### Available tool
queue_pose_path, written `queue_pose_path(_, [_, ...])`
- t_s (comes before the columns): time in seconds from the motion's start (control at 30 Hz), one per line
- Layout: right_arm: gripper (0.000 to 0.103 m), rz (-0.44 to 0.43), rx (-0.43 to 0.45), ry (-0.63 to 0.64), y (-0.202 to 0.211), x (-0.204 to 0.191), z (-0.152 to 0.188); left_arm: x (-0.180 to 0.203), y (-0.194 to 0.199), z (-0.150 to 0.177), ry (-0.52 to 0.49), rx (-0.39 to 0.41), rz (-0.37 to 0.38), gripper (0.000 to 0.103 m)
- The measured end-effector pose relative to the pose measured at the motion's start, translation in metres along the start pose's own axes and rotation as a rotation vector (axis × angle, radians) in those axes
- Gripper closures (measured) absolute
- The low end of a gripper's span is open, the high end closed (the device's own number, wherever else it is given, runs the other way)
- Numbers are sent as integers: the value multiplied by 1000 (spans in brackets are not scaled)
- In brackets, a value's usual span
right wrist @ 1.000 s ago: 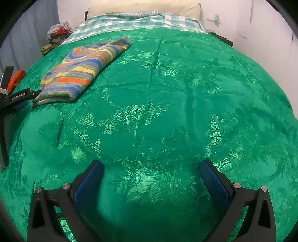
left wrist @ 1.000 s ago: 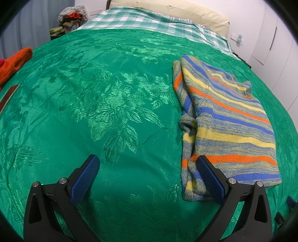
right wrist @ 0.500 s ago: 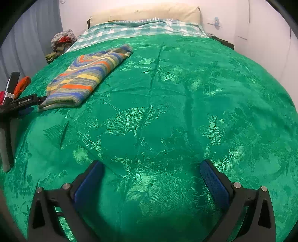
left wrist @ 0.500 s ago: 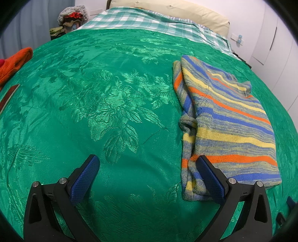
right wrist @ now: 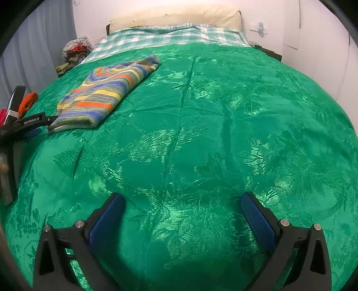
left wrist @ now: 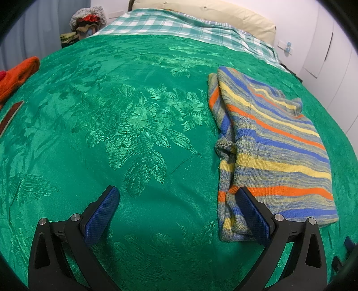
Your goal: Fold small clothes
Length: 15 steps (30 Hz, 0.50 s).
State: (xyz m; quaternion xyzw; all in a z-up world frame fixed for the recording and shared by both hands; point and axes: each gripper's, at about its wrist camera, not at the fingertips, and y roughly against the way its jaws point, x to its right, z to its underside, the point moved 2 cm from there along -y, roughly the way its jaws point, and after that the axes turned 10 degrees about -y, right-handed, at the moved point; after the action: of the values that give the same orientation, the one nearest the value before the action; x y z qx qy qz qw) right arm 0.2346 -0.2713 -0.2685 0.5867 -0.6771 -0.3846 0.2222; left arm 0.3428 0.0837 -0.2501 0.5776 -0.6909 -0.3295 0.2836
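A striped knit sweater [left wrist: 275, 143], in blue, orange, yellow and grey, lies folded flat on the green bedspread [left wrist: 134, 125]. My left gripper [left wrist: 176, 201] is open and empty, low over the bedspread, with its right finger at the sweater's near left corner. In the right wrist view the sweater [right wrist: 107, 91] lies far to the left, with the left gripper's black frame [right wrist: 26, 125] at its near end. My right gripper [right wrist: 183, 208] is open and empty above bare bedspread [right wrist: 201, 134], well apart from the sweater.
An orange garment [left wrist: 18, 76] lies at the bed's left edge. A checked sheet [left wrist: 179, 26] and a beige pillow [left wrist: 212, 15] are at the head. A pile of knitted things [left wrist: 87, 22] sits beyond the far left corner. White walls and cupboards [left wrist: 324, 56] stand to the right.
The right gripper has lifted and tilted up, so the sweater and the bed's head sit lower in its view. The left gripper and the sweater have not moved.
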Motion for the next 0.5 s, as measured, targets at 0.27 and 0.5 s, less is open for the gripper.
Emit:
queue_pose_path(0.27, [0, 3, 21, 3, 0, 0, 2, 2, -1, -1, 5, -1, -6, 0])
queue_pose_path(0.5, [0, 24, -15, 19, -2, -3, -3, 0, 3, -2, -8, -50, 30, 0])
